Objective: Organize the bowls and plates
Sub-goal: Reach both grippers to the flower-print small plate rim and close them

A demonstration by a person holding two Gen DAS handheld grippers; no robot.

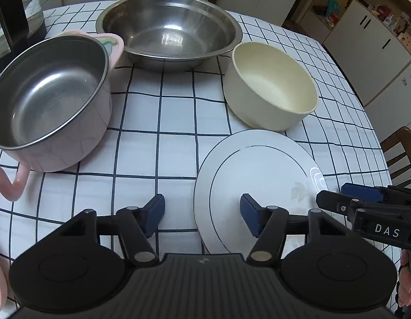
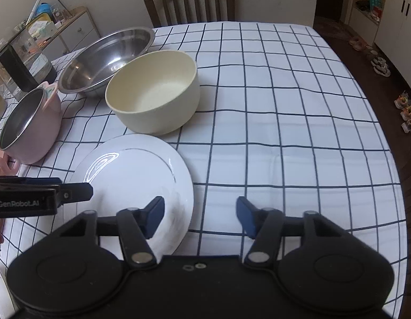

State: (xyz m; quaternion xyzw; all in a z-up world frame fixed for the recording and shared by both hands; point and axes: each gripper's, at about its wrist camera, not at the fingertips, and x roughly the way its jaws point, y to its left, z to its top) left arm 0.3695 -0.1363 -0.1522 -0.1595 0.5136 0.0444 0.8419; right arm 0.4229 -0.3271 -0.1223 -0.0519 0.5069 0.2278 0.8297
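Observation:
A white plate [image 1: 261, 175] lies on the checked tablecloth, near the front; it also shows in the right wrist view [image 2: 133, 170]. Behind it stands a cream bowl [image 1: 271, 85] [image 2: 155, 93]. A large steel bowl [image 1: 168, 29] [image 2: 107, 55] sits at the back. A pink pot with a steel inside [image 1: 51, 101] [image 2: 30, 122] stands at the left. My left gripper [image 1: 202, 215] is open and empty, its right finger over the plate's near left edge. My right gripper [image 2: 200, 215] is open and empty, its left finger over the plate's near right edge.
A dark kettle [image 1: 14, 13] stands at the back left corner of the table. A wooden chair [image 2: 189, 0] is behind the table, another chair [image 1: 402, 151] at its right side. The checked tablecloth [image 2: 285, 106] stretches to the right of the dishes. Shoes lie on the floor at the right.

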